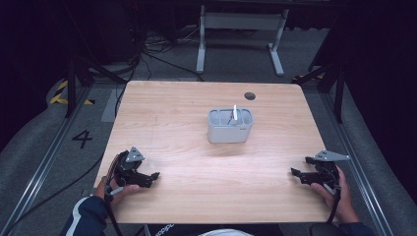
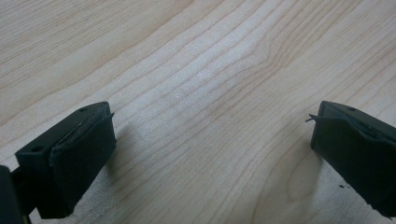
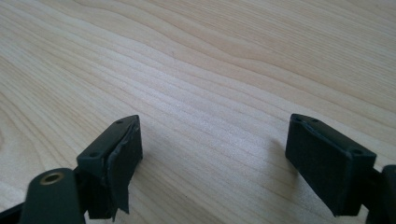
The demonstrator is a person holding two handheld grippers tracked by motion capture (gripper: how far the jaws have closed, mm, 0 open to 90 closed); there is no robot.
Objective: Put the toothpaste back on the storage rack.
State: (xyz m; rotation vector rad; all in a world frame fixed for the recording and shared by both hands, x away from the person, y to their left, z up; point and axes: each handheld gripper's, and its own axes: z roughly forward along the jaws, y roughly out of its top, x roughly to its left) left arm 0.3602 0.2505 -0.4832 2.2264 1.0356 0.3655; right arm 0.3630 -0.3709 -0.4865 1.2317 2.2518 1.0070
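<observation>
A grey compartmented holder [image 1: 230,126] stands near the middle of the light wooden table [image 1: 187,123], with a white stick-like item [image 1: 235,113] upright in it. My left gripper [image 1: 153,176] rests at the table's front left, held by a hand, its jaws pointing right. In the left gripper view its jaws [image 2: 212,149] stand wide apart over bare wood. My right gripper [image 1: 298,166] sits at the front right, jaws pointing left. Its jaws [image 3: 212,158] are also apart with nothing between them.
A small dark round hole [image 1: 250,96] marks the table's far right area. Cables and a white desk frame [image 1: 241,29] lie on the floor beyond the table. Metal rails run along both sides.
</observation>
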